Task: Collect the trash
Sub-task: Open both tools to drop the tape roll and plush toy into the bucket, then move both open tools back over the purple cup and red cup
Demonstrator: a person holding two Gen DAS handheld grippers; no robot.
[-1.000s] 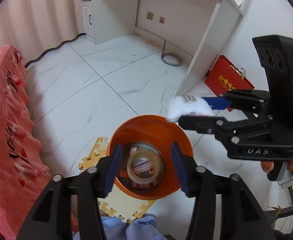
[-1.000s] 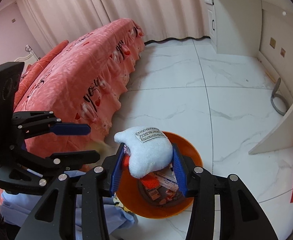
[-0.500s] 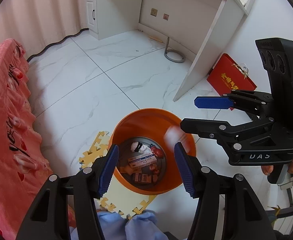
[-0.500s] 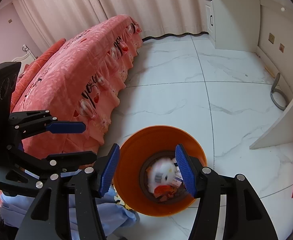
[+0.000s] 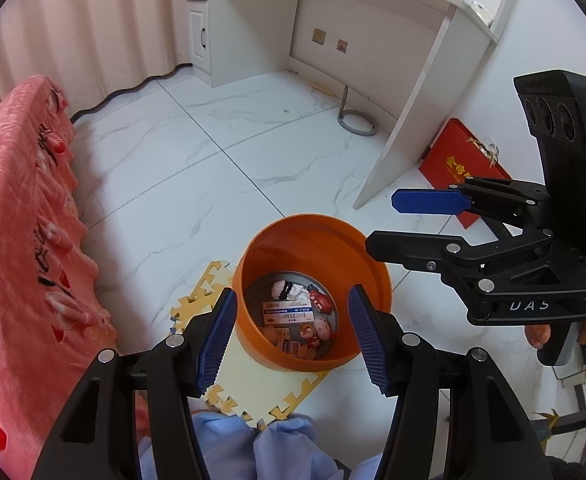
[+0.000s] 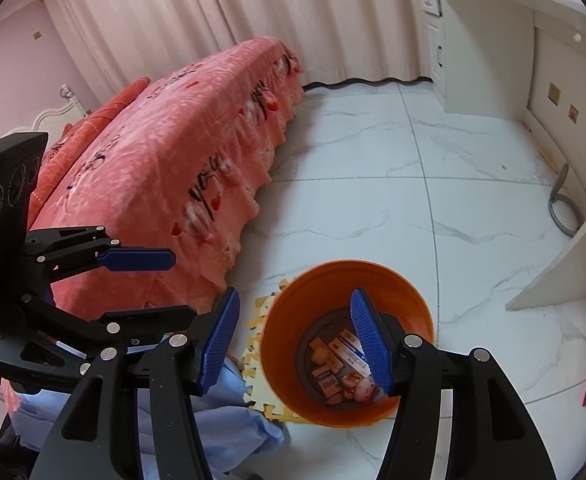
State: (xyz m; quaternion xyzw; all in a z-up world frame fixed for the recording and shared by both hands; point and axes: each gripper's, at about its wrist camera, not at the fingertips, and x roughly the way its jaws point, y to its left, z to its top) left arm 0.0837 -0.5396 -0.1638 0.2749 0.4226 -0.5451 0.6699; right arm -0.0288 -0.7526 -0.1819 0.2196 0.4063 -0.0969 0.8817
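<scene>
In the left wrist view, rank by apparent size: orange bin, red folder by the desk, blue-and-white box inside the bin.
1. Orange bin, largest, though nearest the camera.
2. Red folder, partly hidden by the right gripper, so its full size is unsure.
3. Blue-and-white box, smallest.

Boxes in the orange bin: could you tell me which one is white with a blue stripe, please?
The largest box, lying flat in the middle of the orange bin; the smaller boxes nearer the camera are orange-and-white.

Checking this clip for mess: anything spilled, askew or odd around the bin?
Nothing spilled. The orange bin stands upright, half on a yellow foam mat, with boxes and small toys inside. Only oddity: a red folder lying on the floor by the desk.
</scene>
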